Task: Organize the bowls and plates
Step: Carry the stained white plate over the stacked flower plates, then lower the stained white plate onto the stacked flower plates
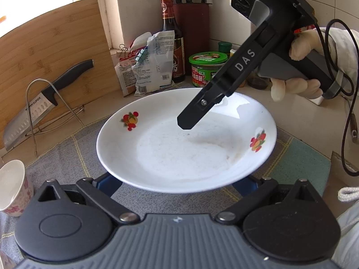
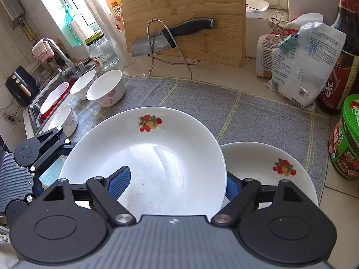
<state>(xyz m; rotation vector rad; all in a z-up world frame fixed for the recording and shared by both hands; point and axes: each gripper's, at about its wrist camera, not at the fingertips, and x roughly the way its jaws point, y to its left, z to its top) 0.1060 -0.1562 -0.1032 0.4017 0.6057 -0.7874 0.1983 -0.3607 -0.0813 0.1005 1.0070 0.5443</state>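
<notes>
Kitchen bench w/ grey checked mat (image 2: 202, 103), cutting board (image 2: 184, 18) at the back edge. Right gripper (image 2: 172, 183) half-open, one blue pad inside the lifted fruit-print plate (image 2: 143, 157), other behind its rim. Left gripper (image 1: 177, 187) under the plate's near rim; grip: can't tell. Second plate (image 2: 269, 168) on mat's right side; three bowls (image 2: 105, 89) at left edge by the sink.

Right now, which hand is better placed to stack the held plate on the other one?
Right. The right gripper straddles the rim of the held plate, and the second plate lies just beside it. The left gripper only reaches underneath.
</notes>
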